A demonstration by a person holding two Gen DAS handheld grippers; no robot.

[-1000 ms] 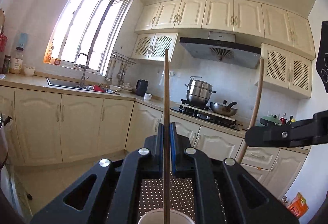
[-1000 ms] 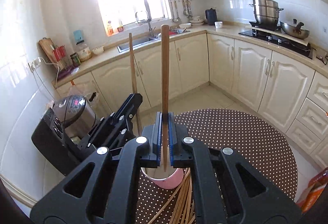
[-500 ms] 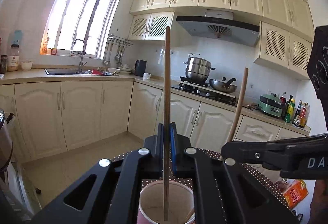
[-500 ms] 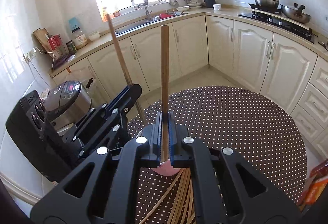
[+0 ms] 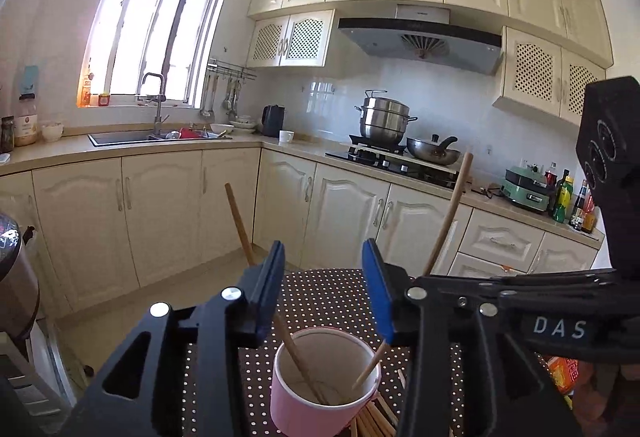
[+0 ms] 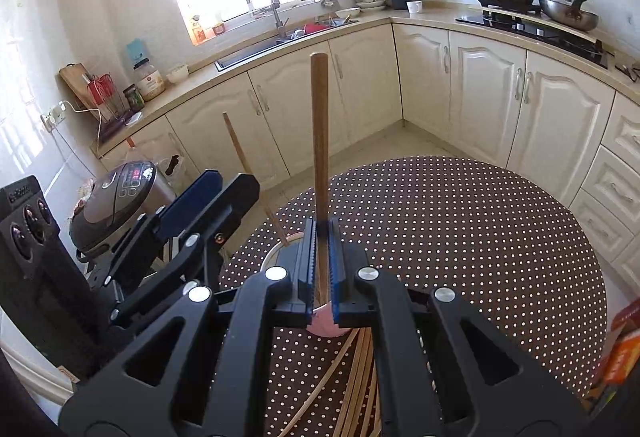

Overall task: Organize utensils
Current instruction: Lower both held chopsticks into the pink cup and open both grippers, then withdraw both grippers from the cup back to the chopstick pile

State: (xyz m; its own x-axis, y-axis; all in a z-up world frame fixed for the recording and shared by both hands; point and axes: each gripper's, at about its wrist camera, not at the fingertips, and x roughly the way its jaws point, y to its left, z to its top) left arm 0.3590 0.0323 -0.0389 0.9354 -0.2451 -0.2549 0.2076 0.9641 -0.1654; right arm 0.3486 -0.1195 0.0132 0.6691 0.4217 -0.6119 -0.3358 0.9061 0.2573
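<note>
While jaws stand apart: left gripper [image 5: 324, 289] is held empty above the pink cup [image 5: 324, 381].
Released chopstick [image 5: 240, 225]: leaned inside cup.
Right gripper [image 6: 321, 269]: clamped on second chopstick [image 6: 320, 141], tip lowered into cup.
Loose chopsticks [image 6: 352, 389]: left on dotted table [image 6: 480, 237].
Risk: cup may be tipped if rim is nudged.

Cream cabinets [image 5: 160, 213] line a sunlit kitchen, with a bright window [image 5: 156, 37] above the sink [image 5: 132, 136] and a tiled floor [image 6: 380, 153].
</note>
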